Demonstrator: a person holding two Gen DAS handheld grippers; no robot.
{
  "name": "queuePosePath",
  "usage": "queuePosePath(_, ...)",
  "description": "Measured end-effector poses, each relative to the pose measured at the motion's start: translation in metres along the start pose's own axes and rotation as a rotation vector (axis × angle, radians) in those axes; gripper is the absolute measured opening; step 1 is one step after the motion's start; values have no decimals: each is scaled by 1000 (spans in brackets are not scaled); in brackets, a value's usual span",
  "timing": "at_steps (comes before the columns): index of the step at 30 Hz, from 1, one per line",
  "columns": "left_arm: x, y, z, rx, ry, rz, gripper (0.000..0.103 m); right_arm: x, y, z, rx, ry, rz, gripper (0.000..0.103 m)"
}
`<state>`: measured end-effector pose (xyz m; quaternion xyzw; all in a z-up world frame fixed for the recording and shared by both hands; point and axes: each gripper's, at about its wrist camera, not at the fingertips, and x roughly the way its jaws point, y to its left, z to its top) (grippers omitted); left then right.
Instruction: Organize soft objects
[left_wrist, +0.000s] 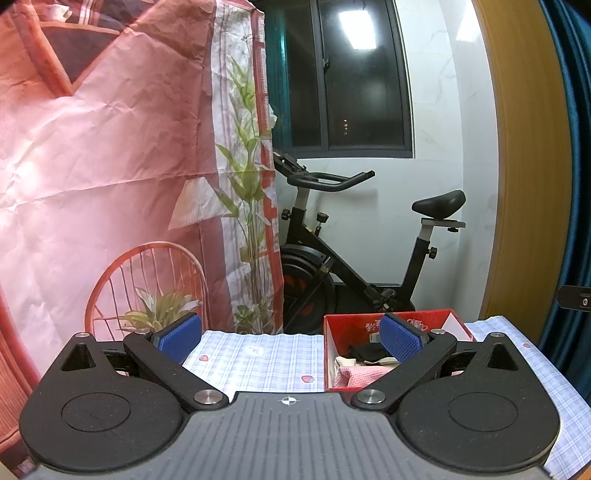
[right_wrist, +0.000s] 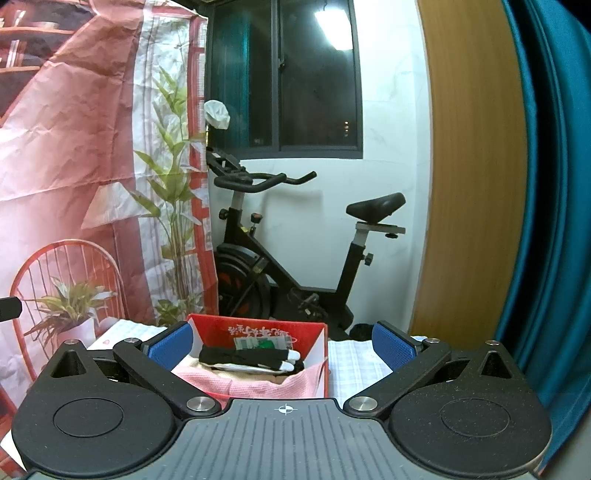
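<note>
A red cardboard box (right_wrist: 258, 332) with an open top stands on the tabletop (left_wrist: 258, 362), which is covered by a pale blue checked cloth dotted with small pink hearts. Inside the box lie the soft things: a pink cloth (right_wrist: 258, 386) bunched along the near side, and on top of it a pair of black gloves with white fingertips (right_wrist: 251, 360), stretched across the box from left to right. A label with a green patch (right_wrist: 262, 344) shows against the inner back wall of the box. In the right wrist view the box sits between the blue-padded fingers of the right tongs (right_wrist: 282, 341), which are spread wide and hold nothing; the left finger pad (right_wrist: 171, 347) overlaps the box's left edge and the other is off to the right, over the cloth. In the left wrist view the same box (left_wrist: 391, 321) lies toward the right, and the left tongs (left_wrist: 291, 336) are also spread wide and empty, with one blue pad (left_wrist: 400, 338) seen in front of the box's contents. Behind the tabletop stands a black exercise bike (right_wrist: 295, 258) against a white wall, under a dark window (right_wrist: 295, 74) that reflects a ceiling light. To the left hangs a creased printed backdrop (left_wrist: 110, 166) showing a red chair and green plants. To the right are a wooden panel (right_wrist: 472, 166) and a teal curtain (right_wrist: 546, 203).
</note>
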<state>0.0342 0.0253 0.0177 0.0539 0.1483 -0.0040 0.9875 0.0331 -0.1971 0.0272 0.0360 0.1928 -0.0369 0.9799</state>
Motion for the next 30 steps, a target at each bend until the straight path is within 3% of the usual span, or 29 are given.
queuePosePath(30,1,0,0,-4,6,-1,103,0,-2,-1,-1,5,1,103)
